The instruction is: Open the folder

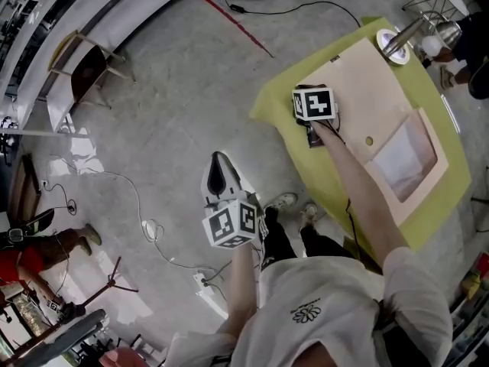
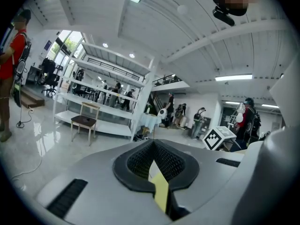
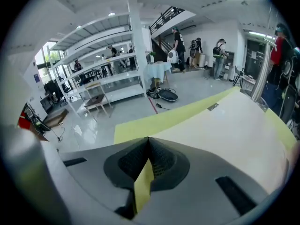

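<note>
Hovering at the nine-o'clock edge of the beige folder point(image 1: 372, 98), my right tongs point(image 3: 148, 142) are closed and empty, probably to pry its cover; my left tongs point(image 1: 220, 168), also closed, hang off the table point(image 1: 281, 102).

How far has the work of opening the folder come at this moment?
Done: nothing yet; the folder lies flat and looks closed on the green cloth. In hand: the right gripper, shut and empty, is by the folder's edge; the left gripper, also shut and empty, is over the floor. Left: grip the cover and lift it open.
</note>
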`<state>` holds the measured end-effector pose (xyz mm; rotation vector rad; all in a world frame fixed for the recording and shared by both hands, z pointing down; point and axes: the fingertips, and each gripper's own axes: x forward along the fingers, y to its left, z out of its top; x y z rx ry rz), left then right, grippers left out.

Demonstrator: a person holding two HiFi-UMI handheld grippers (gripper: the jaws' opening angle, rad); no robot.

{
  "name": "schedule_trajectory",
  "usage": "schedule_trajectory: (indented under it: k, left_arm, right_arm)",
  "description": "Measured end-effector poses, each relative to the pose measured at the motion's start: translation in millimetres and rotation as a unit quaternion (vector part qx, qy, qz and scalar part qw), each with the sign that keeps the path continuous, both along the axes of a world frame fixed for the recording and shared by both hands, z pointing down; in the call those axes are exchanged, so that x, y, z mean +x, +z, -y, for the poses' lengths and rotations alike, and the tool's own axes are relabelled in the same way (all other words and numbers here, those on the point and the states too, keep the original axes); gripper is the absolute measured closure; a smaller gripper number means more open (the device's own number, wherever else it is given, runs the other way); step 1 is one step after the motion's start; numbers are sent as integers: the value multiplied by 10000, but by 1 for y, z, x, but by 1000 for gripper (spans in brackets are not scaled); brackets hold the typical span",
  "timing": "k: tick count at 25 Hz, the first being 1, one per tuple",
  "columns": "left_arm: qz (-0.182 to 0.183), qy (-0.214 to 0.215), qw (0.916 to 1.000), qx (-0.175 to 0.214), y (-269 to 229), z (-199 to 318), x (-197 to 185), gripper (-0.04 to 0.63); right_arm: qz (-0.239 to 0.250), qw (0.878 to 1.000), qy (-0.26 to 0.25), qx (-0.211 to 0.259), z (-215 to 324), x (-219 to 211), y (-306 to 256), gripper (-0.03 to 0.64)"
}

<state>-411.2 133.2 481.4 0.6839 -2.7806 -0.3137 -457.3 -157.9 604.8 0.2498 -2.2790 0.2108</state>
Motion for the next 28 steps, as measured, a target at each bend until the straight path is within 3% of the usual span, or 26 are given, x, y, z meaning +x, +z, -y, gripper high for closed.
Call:
schedule_trajectory:
  k: [5, 8, 15, 18, 21, 25, 28]
  left_arm:
    - [307, 253, 9992, 43, -23, 10, -6, 580]
    - [472, 485, 9975, 180, -40, 27, -9, 580]
    - [1109, 1425, 9824, 471, -96, 91, 21, 580]
    - [1580, 1858, 9692, 348, -121, 127, 50, 580]
    - [2073, 2391, 9484, 181, -160, 156, 92, 581]
    - [2244, 3121, 9225, 345, -200, 192, 143, 581]
    - [2235, 3695, 9019, 121, -211, 220, 176, 581]
  right_arm:
    - [572, 9983, 56, -116, -5, 1, -48, 604]
    - [1014, 9948, 93, 45, 2, 7, -92, 604]
    - [2391, 9670, 527, 706, 34, 80, -219, 604]
    - [2922, 9466, 781, 1119, 49, 131, -260, 605]
    - [3318, 9218, 1108, 1669, 54, 197, -309, 605]
    - [3751, 8857, 1586, 2227, 57, 281, -359, 604]
    - [3912, 8648, 1953, 2468, 55, 337, -374, 604]
